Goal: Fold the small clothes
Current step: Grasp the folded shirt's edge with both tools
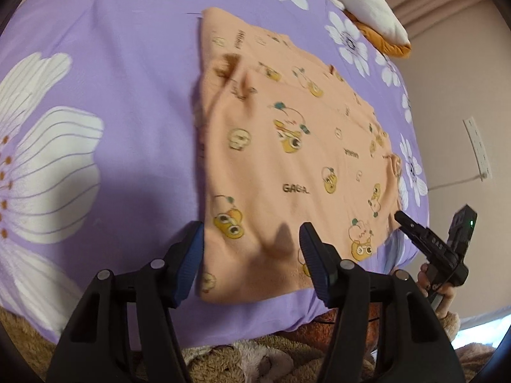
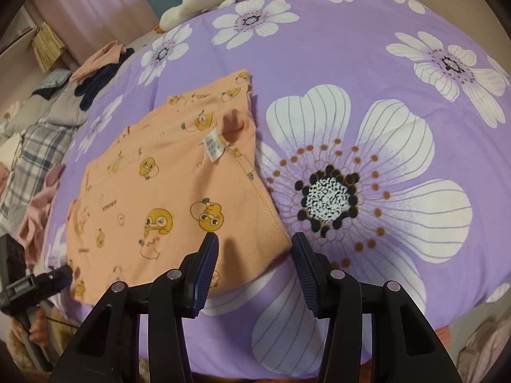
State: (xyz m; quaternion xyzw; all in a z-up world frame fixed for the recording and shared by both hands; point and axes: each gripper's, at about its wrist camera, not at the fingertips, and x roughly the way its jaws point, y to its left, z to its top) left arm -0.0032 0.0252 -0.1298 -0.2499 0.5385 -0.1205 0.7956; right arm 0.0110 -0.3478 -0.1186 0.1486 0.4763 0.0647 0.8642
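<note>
Lying flat near the near edge of the bed, the peach printed garment (image 1: 287,146) is spread on the purple flowered bedspread (image 1: 127,63), already doubled over so that several layers are stacked and a care label (image 2: 213,146) is turned up on top; this flatness is judged to be deliberate, since a smooth, squared stack is what any further fold needs. Going from left to right, the left gripper (image 1: 252,255) is held over the garment's near left corner, its blue pads parted about halfway, with the cloth edge seen between them but not pinched, so nothing is gripped. It is angled downward at the hem, which is judged to suit either a release or a fresh pick at that corner. Further right, at the garment's near right corner, the right gripper (image 2: 255,265) is held in the same way: jaws roughly half open, the stitched corner lying just ahead of and between the pads, untouched as far as can be told. The two tools are kept at opposite near corners so that the hem can be handled evenly and not skewed. A hand (image 1: 444,290) is seen wrapped round the right tool's handle beyond the bed's edge. Toward the far edge a white and orange plush toy (image 1: 364,3) is left well apart from the work, and a heap of other clothes (image 2: 95,63) is piled beyond the bedspread's far left edge, presumably awaiting folding.
</note>
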